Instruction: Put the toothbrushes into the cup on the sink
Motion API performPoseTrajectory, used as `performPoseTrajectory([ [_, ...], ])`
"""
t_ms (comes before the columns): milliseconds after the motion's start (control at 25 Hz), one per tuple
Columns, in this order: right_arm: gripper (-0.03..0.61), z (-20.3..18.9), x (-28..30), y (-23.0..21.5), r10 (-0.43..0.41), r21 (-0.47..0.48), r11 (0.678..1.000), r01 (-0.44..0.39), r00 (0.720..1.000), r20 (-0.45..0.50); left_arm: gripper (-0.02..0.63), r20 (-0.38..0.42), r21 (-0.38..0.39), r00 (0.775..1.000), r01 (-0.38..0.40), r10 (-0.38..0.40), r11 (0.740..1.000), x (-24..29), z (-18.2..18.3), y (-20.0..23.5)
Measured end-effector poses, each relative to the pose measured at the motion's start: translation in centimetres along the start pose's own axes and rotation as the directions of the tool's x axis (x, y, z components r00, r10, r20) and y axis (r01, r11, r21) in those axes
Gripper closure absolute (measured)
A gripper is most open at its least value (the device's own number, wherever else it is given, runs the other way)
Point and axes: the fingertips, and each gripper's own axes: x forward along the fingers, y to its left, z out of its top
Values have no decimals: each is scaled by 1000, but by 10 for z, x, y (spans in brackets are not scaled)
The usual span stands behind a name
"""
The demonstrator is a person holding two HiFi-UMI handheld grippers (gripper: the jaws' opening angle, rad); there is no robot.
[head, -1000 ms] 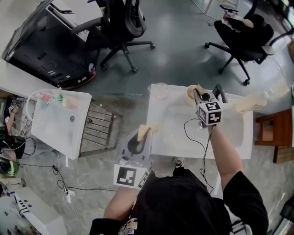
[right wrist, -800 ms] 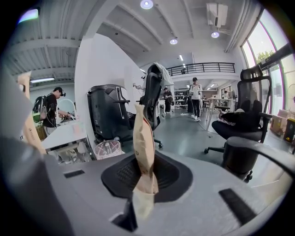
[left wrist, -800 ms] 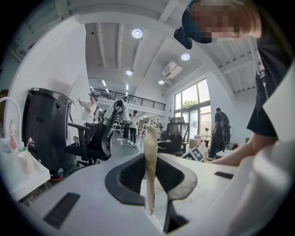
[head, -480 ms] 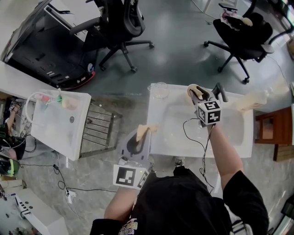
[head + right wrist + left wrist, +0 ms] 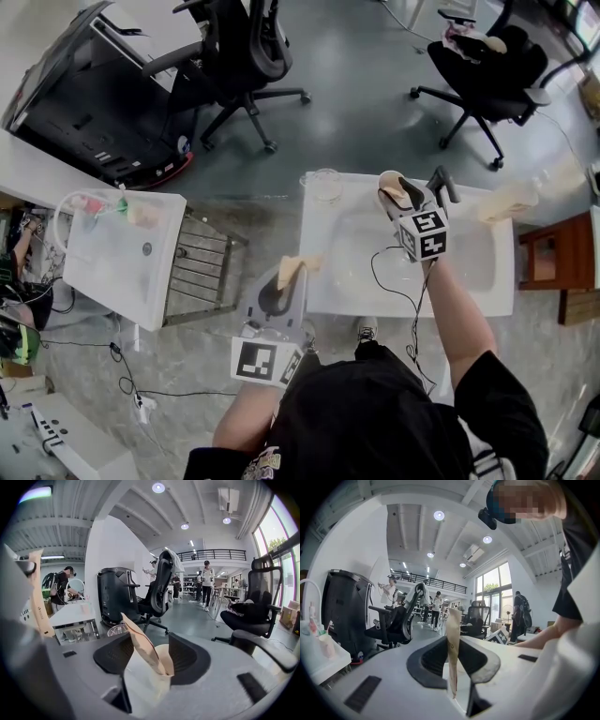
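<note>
A tan cup stands at the far edge of the white sink. A paper-wrapped toothbrush leans in the cup, free between the spread jaws of my right gripper. Those jaws have just been opening, and their pads do not touch the toothbrush. My left gripper hovers at the sink's near left corner, shut on a second wrapped toothbrush. In the left gripper view that toothbrush stands upright between the jaws.
A clear glass sits at the sink's far left corner, a tan packet at its far right. A second white sink with bottles stands to the left, a metal rack between them. Office chairs stand beyond.
My right gripper's jaws have spread apart and let go of the toothbrush, which now stays in the cup. That gripper has drawn slightly up and away. The left gripper has not moved.
</note>
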Motion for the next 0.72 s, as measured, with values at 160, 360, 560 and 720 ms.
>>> performPoseTrajectory([
  [160,333,8,-14,5,-3,-25,1000,4,1000,20,557,6,-3,1000,13,-13,1000,-4,1,-3],
  [360,327,21,-34,15,-5,-45,999,8,999,48,557,22,-1,999,41,-41,999,-9,6,-7],
  [560,324,43,-58,26,-6,-59,998,12,994,105,557,39,2,997,68,-68,998,-13,14,-12],
  [720,330,66,-81,37,2,-58,998,7,985,171,557,52,5,995,86,-86,996,-13,17,-14],
])
